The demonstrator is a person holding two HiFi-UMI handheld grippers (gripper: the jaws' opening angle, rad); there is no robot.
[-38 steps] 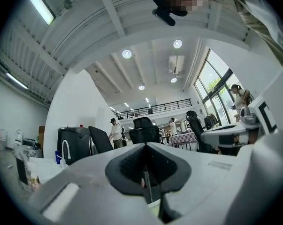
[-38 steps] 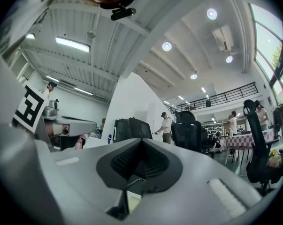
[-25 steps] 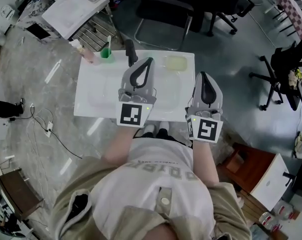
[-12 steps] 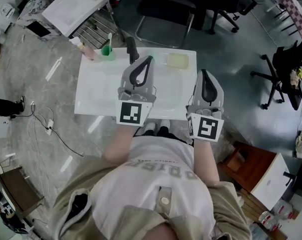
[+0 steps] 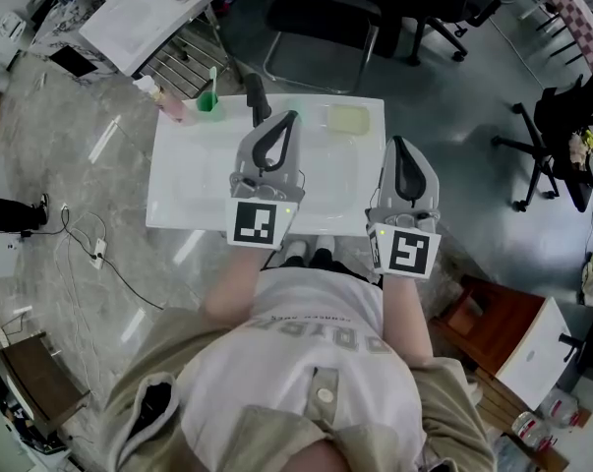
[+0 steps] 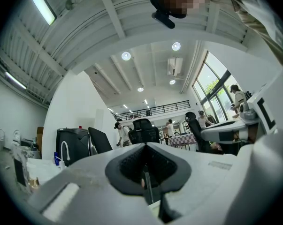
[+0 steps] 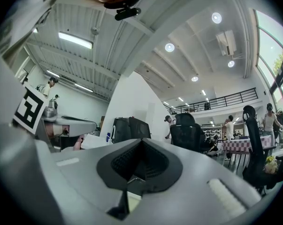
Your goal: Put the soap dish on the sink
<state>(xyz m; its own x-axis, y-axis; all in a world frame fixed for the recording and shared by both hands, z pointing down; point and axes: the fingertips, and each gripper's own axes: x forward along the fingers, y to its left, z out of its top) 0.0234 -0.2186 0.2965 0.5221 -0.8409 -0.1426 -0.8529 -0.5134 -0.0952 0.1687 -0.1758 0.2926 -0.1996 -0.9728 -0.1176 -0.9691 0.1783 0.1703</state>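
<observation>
Left gripper (image 5: 286,121): jaws fully closed, empty, held over the basin of the white sink (image 5: 183,205). Right gripper (image 5: 399,147): jaws fully closed, empty, at the sink's right edge. Soap dish (image 5: 347,120): resting on the sink's far right corner, apart from both grippers.

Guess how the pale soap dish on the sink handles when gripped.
Soap dish looks shallow and thin-walled: probably light, fairly stiff. It sits on the smooth white sink rim, so a nudge may slide it. Low profile; tipping unlikely.
</observation>
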